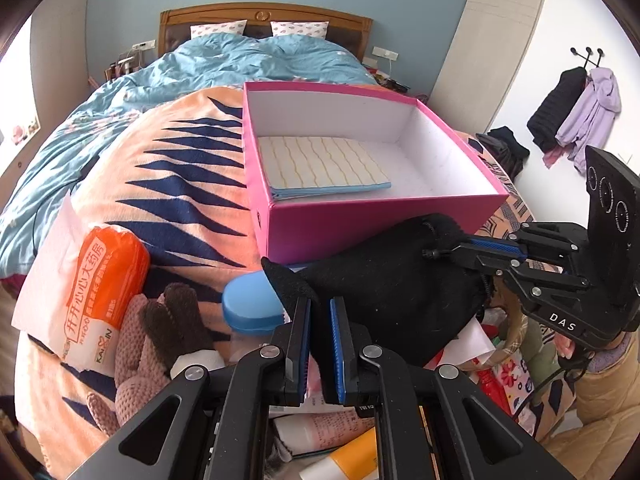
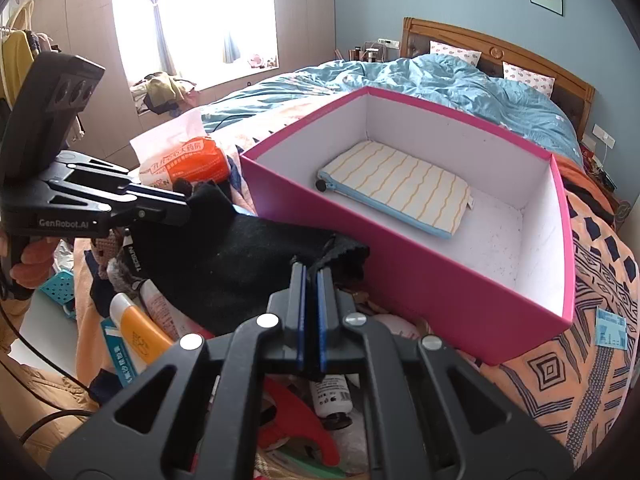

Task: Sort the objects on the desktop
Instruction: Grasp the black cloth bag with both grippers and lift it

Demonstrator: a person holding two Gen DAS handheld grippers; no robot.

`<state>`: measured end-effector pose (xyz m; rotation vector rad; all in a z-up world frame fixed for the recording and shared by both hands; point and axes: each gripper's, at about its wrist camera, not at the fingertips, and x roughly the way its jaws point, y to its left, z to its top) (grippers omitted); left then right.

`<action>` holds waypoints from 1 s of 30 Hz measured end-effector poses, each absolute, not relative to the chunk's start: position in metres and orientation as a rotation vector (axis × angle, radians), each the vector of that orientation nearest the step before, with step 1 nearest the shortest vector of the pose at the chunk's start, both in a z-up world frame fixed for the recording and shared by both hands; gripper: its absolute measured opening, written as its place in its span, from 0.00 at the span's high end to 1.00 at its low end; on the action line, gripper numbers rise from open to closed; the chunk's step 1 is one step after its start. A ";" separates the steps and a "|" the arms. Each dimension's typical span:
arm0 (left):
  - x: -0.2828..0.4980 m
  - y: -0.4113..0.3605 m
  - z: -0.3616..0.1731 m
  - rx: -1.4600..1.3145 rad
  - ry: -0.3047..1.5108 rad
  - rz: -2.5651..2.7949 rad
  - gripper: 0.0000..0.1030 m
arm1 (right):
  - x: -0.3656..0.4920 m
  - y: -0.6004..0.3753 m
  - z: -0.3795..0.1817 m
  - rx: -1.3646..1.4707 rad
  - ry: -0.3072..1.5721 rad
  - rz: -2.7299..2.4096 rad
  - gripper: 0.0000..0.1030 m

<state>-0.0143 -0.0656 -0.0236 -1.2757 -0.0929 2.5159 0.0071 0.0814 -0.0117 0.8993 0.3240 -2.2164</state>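
A black fabric pouch [image 1: 384,280] is held stretched between both grippers, just in front of the pink box [image 1: 360,228]. In the left wrist view my left gripper [image 1: 320,306] is shut on the pouch's near corner. My right gripper [image 1: 431,254] comes in from the right and is clamped on the pouch's drawstring end. In the right wrist view my right gripper [image 2: 311,271] pinches the black pouch [image 2: 224,264] at its frayed edge, and the left gripper [image 2: 187,200] grips its far end. The pink box [image 2: 404,280] is open and holds a yellow-striped zip pouch [image 2: 400,188].
The box sits on an orange patterned blanket [image 1: 168,184] over a bed with a blue duvet [image 1: 240,64]. Around the pouch lie an orange-and-white plastic bag [image 1: 100,280], a blue case [image 1: 248,306], a knitted pink-and-brown glove [image 1: 152,332], an orange tube [image 2: 138,334] and a red item [image 2: 298,420].
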 end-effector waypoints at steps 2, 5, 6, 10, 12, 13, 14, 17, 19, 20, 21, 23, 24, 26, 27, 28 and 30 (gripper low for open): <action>-0.016 -0.064 -0.027 -1.290 -0.092 2.509 0.92 | 0.008 0.081 -0.011 0.893 0.329 -2.220 0.94; -0.018 -0.067 -0.039 -1.359 -0.100 2.489 0.89 | 0.008 0.082 -0.012 0.896 0.333 -2.221 0.94; -0.019 -0.068 -0.043 -1.381 -0.112 2.481 0.85 | 0.008 0.083 -0.013 0.903 0.332 -2.217 0.94; -0.022 -0.074 -0.055 -1.433 -0.178 2.429 0.68 | 0.005 0.086 -0.023 0.966 0.315 -2.181 0.94; -0.024 -0.074 -0.055 -1.428 -0.185 2.424 0.67 | 0.001 0.087 -0.027 1.012 0.281 -2.159 0.87; -0.024 -0.073 -0.056 -1.424 -0.185 2.421 0.67 | -0.002 0.088 -0.029 1.027 0.267 -2.154 0.86; -0.025 -0.072 -0.056 -1.423 -0.183 2.419 0.70 | -0.004 0.089 -0.031 1.035 0.253 -2.144 0.86; -0.025 -0.069 -0.056 -1.419 -0.170 2.428 0.78 | -0.006 0.086 -0.033 1.043 0.234 -2.114 0.86; -0.025 -0.070 -0.054 -1.415 -0.167 2.443 0.87 | -0.004 0.085 -0.032 1.024 0.249 -2.129 0.91; -0.025 -0.071 -0.053 -1.411 -0.170 2.452 0.89 | -0.002 0.085 -0.031 1.013 0.263 -2.136 0.94; -0.025 -0.072 -0.051 -1.399 -0.176 2.458 0.90 | -0.001 0.085 -0.030 1.000 0.270 -2.142 0.94; -0.022 -0.073 -0.046 -1.370 -0.166 2.484 0.92 | 0.003 0.086 -0.026 0.959 0.280 -2.154 0.94; -0.021 -0.072 -0.043 -1.355 -0.157 2.493 0.92 | 0.006 0.088 -0.023 0.940 0.288 -2.160 0.95; -0.017 -0.070 -0.035 -1.320 -0.138 2.512 0.92 | 0.012 0.088 -0.017 0.892 0.312 -2.177 0.95; -0.015 -0.069 -0.030 -1.296 -0.132 2.519 0.92 | 0.013 0.088 -0.014 0.875 0.319 -2.183 0.95; -0.014 -0.068 -0.025 -1.276 -0.129 2.523 0.92 | 0.015 0.088 -0.011 0.859 0.324 -2.190 0.95; -0.011 -0.065 -0.014 -1.230 -0.120 2.533 0.92 | 0.018 0.089 -0.004 0.832 0.329 -2.201 0.95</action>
